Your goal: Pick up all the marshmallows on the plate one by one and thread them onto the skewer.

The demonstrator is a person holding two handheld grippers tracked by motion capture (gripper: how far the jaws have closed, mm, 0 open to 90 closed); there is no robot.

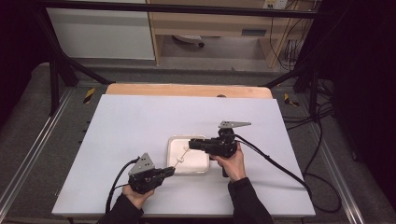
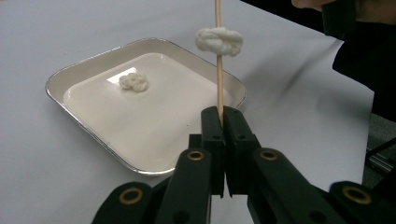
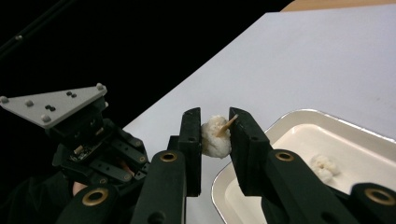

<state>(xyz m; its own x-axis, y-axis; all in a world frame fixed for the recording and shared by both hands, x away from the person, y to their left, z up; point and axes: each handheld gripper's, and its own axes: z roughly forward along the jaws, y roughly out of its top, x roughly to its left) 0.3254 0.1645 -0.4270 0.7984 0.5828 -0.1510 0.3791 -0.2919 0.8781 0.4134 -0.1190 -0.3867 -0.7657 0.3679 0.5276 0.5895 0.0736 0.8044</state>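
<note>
The skewer (image 2: 218,88) is clamped upright by the left gripper (image 2: 223,114), steadying it over the tray (image 2: 84,74) while the white dumpling (image 3: 215,136) is squeezed between the right gripper (image 3: 215,130) fingers for threading.

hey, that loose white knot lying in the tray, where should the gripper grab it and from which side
Take the loose knot across its middle, coming straight down from above. It lies flat and low on the tray's floor, clear of the raised rim, so a side approach would likely hit the rim or scrape the bottom first.

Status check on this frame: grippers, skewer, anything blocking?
Left gripper clamps skewer. Right gripper squeezes threaded dough knot. Spare knot in tray. Nothing blocking.
</note>
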